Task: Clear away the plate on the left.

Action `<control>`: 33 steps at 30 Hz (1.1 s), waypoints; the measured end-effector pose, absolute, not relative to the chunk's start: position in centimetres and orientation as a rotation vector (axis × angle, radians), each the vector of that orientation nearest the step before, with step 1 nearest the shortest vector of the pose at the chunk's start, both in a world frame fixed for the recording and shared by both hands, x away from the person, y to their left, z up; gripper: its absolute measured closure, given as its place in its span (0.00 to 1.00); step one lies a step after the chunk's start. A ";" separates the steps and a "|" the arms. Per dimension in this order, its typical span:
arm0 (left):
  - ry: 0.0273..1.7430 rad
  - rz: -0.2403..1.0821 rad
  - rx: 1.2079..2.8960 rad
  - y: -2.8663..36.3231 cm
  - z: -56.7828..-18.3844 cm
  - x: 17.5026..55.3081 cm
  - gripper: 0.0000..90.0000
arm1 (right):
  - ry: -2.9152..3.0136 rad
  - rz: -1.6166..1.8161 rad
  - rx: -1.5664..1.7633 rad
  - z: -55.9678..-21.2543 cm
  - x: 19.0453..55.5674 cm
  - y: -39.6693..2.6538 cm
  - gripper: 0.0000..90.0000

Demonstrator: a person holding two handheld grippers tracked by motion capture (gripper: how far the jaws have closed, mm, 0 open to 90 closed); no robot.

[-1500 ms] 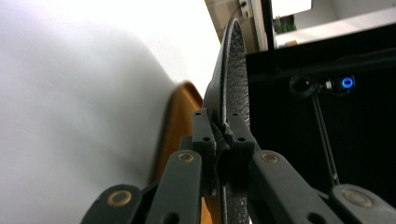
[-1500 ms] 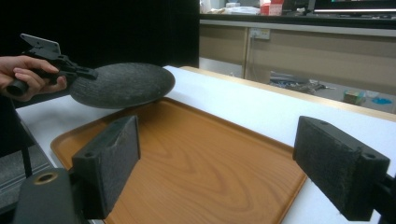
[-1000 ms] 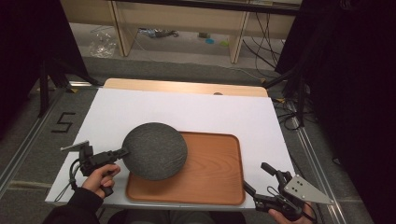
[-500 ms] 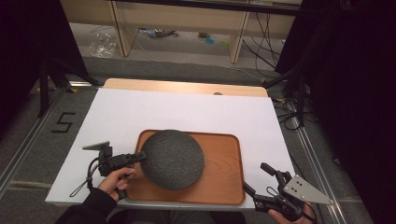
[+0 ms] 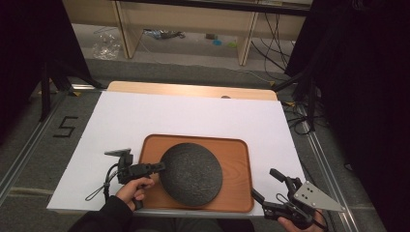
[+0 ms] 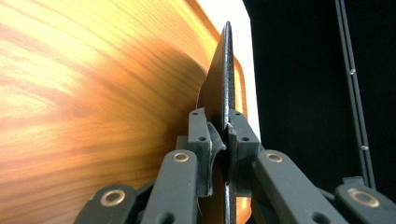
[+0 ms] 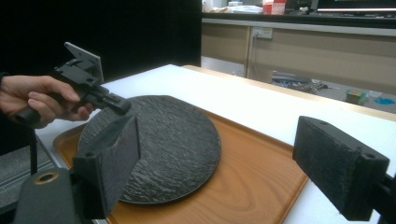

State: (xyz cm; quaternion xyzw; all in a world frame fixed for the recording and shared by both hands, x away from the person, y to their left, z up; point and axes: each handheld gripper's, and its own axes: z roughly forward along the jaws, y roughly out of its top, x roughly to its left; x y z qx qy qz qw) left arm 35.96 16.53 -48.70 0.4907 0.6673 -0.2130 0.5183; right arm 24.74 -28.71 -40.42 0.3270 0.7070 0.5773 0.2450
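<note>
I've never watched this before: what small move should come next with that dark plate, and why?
Probably open the left tool and let go: it pinches the dark plate by its rim, and the plate already seems to lie on the wooden tray. The right tool waits open.

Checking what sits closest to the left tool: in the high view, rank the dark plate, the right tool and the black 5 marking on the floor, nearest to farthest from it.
1. Dark plate, clamped at its left rim by the left tool.
2. Black 5 marking, off the table to the left.
3. Right tool, at the table's near right corner.
</note>
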 end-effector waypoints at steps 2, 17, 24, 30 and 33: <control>1.599 -0.497 1.197 16.5 -48.7 36.0 0.92 | 1.933 1.579 0.898 -40.5 24.8 -28.7 0.18; 1.540 -0.465 1.383 15.9 -49.3 35.6 0.93 | 1.943 1.593 0.881 -40.5 24.7 -28.6 0.18; 1.534 -0.473 1.436 15.6 -49.3 35.5 0.92 | 1.932 1.601 0.886 -40.5 24.8 -28.6 0.18; 1.522 -0.453 1.470 15.3 -49.4 35.3 0.90 | 1.933 1.600 0.883 -40.5 24.8 -28.5 0.18; 1.512 -0.455 1.492 15.1 -49.4 35.3 0.89 | 1.936 1.600 0.887 -40.5 24.7 -28.5 0.18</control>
